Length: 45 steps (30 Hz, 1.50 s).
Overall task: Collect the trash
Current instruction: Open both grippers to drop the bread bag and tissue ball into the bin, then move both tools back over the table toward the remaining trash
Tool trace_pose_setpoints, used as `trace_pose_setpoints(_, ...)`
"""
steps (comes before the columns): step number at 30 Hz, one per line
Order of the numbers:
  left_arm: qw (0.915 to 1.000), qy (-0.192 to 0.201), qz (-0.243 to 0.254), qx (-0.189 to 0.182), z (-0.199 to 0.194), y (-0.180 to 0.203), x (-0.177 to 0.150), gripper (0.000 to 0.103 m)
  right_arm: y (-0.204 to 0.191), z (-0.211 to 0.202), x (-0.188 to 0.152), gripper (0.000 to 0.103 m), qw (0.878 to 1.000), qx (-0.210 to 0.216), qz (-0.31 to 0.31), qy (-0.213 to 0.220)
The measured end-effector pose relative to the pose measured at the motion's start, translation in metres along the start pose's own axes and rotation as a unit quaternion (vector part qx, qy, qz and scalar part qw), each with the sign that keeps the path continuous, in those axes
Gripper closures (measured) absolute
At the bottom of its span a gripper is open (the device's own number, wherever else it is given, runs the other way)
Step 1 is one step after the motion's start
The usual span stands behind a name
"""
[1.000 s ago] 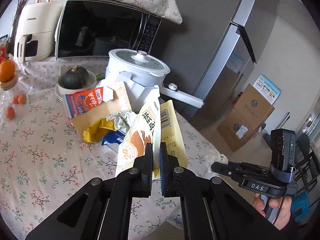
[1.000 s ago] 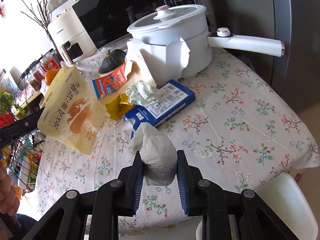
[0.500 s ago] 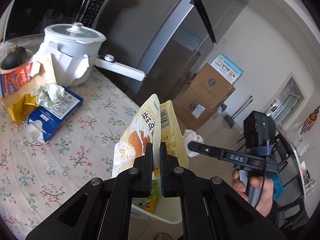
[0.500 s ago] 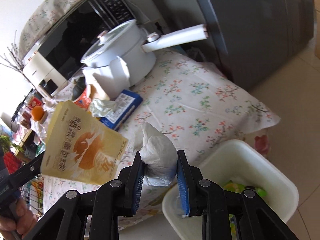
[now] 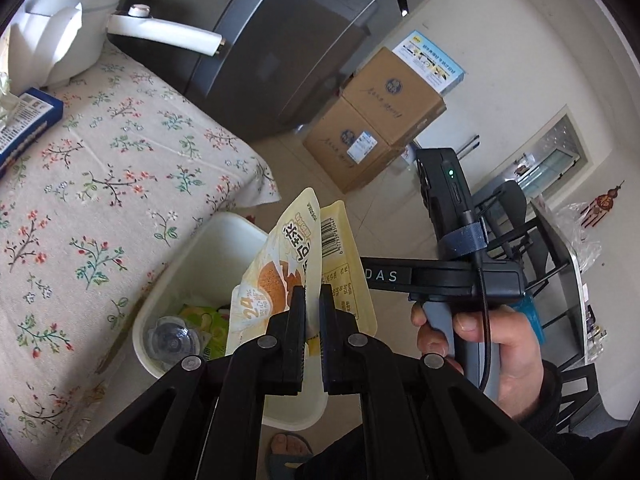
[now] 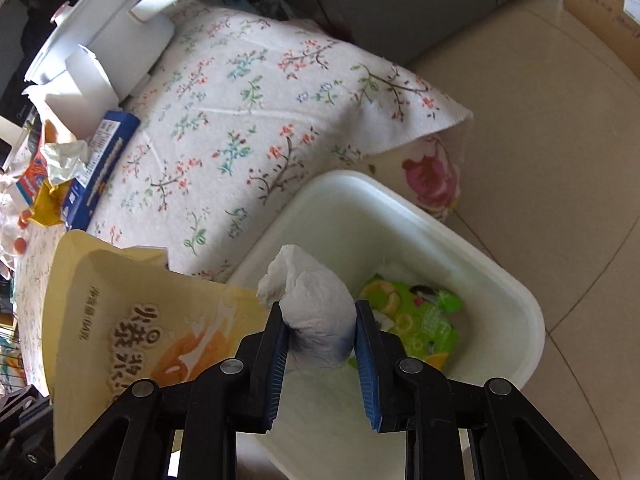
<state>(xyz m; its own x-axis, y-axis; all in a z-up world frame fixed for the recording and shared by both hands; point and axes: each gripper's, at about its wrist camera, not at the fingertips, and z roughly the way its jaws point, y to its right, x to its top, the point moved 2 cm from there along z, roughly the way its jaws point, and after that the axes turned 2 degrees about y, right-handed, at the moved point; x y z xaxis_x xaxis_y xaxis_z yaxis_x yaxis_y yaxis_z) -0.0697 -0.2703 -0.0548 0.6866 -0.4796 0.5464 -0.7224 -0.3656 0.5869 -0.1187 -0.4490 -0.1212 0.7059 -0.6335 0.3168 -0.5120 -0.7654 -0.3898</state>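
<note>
blocking much of the white plastic bin (image 5: pixel 224 236), a glossy yellow snack pouch (image 5: pixel 280 280) sits pinched in the left gripper (image 5: pixel 313 300); the right gripper (image 6: pixel 320 320) squeezes a crumpled white tissue (image 6: pixel 316 312).

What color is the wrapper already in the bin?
Bright green wrapper with yellow circles, clearest in the right wrist view.

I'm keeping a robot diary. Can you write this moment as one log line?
left gripper: shut on yellow snack bag | right gripper: shut on tissue wad | both over white bin
</note>
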Motion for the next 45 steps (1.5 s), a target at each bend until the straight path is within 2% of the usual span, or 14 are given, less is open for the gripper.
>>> trace_pose_setpoints(7,0.9997,-0.019,0.001,0.013,0.018,-0.004,-0.012,0.097,0.004,0.004,-0.003,0.069,1.0,-0.019,-0.006,-0.02)
trace_pose_setpoints(11,0.9995,-0.023,-0.006,0.02,0.023,-0.01,-0.015,0.097,0.005,0.003,-0.002,0.06,1.0,-0.021,0.0,-0.02)
trace_pose_setpoints(15,0.9989,-0.029,-0.012,0.034,0.032,-0.016,-0.017,0.097,0.008,-0.001,0.003,0.053,1.0,-0.024,0.017,-0.003)
trace_pose_setpoints(21,0.9963,-0.06,-0.023,0.057,0.05,-0.02,-0.022,0.094,0.012,-0.011,0.01,0.05,0.999,-0.022,0.033,0.022)
trace_pose_setpoints(23,0.9965,-0.055,-0.016,0.061,0.047,-0.017,-0.02,0.091,0.013,-0.011,0.011,0.049,0.999,-0.02,0.039,0.024)
trace_pose_setpoints(28,0.9966,-0.03,-0.025,0.072,0.031,-0.02,-0.011,0.069,0.015,-0.015,0.013,0.047,0.998,-0.008,0.053,0.032)
trace_pose_setpoints(32,0.9955,-0.017,-0.047,0.081,0.015,-0.029,-0.003,0.065,0.015,-0.017,0.015,0.045,0.997,0.027,0.07,0.035)
trace_pose_setpoints(38,0.9902,0.005,-0.053,0.129,-0.014,-0.041,0.013,0.061,0.004,-0.019,0.019,0.044,0.995,0.053,0.07,0.048)
trace_pose_setpoints(40,0.9867,0.018,-0.06,0.15,-0.026,-0.047,0.02,0.052,-0.002,-0.019,0.02,0.044,0.994,0.074,0.067,0.05)
trace_pose_setpoints(42,0.9823,0.031,-0.073,0.17,-0.039,-0.057,0.026,0.049,-0.012,-0.018,0.02,0.043,0.993,0.091,0.058,0.048)
trace_pose_setpoints(45,0.9751,0.043,-0.091,0.198,-0.059,-0.074,0.037,0.047,-0.026,-0.014,0.02,0.038,0.994,0.093,0.04,0.047)
